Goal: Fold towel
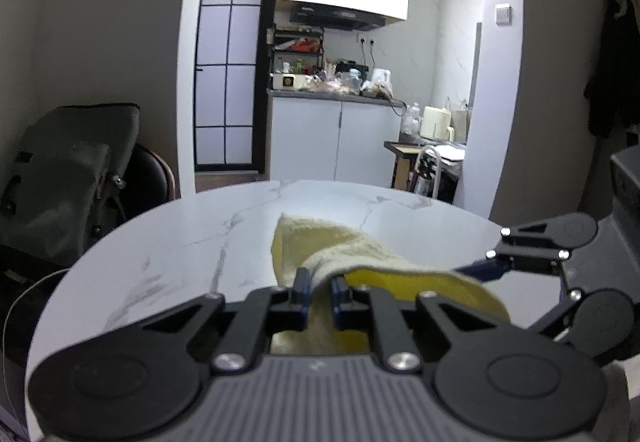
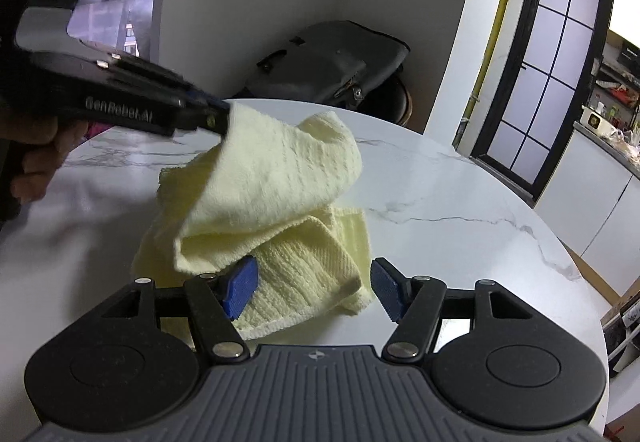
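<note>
My left gripper (image 1: 318, 288) is clamped on a corner of the pale yellow towel (image 2: 276, 178), the cloth pinched between the two blue pads, and from the right wrist view that same corner hangs lifted above the round marble table (image 2: 440, 194) while the rest of the towel lies bunched on the tabletop below it. My right gripper (image 2: 314, 288) stands wide open, its blue pads (image 2: 240, 290) parted with a lower layer of towel lying between and just ahead of them; the left pad is partly covered by the drooping fold, so I cannot tell whether it touches the cloth. In my left view, my own linkage hides most of the towel, and only a strip running forward across the table shows, with a brighter yellow underside. The right gripper's tip reaches in from the right edge there, cut off by the frame. A dark bag (image 2: 332, 58) on a chair sits beyond the table, slightly blurred.
</note>
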The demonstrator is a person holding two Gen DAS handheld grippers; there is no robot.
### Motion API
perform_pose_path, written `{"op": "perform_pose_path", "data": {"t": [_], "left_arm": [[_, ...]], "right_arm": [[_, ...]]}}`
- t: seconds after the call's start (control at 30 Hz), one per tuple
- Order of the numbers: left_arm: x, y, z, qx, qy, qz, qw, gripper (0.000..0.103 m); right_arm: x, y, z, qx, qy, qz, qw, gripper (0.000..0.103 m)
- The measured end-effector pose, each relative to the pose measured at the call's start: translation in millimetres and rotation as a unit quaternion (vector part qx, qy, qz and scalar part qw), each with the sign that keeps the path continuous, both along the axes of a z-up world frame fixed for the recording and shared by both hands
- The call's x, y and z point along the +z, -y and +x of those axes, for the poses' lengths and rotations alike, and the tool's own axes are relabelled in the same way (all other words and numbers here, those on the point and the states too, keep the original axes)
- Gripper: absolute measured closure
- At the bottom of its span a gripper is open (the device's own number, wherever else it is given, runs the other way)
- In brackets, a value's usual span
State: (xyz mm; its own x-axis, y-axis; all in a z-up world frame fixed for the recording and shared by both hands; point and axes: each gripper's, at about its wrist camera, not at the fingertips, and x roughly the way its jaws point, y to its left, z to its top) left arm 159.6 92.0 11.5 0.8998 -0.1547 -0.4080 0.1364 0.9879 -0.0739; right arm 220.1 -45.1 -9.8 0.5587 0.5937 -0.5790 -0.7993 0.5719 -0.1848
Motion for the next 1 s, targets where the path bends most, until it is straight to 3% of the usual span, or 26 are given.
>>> {"op": "perform_pose_path", "data": {"t": [0.6, 0.83, 0.9, 1.0], "left_arm": [[-5, -21, -5, 0.058, -0.012, 0.022, 0.998, 0.094], [-8, -24, -3, 0.056, -0.018, 0.021, 0.998, 0.094], [-9, -24, -3, 0.053, -0.019, 0.021, 0.9982, 0.094], [-10, -26, -3, 0.05, -0.021, 0.017, 0.9984, 0.094]], "right_arm": [[10, 19, -7, -0.007, -0.011, -0.042, 0.999, 0.036], [10, 22, 14, -0.014, -0.062, 0.004, 0.998, 0.037], [7, 25, 22, -0.015, -0.088, 0.027, 0.996, 0.048], [4, 27, 30, -0.013, -0.113, 0.046, 0.992, 0.054]]}}
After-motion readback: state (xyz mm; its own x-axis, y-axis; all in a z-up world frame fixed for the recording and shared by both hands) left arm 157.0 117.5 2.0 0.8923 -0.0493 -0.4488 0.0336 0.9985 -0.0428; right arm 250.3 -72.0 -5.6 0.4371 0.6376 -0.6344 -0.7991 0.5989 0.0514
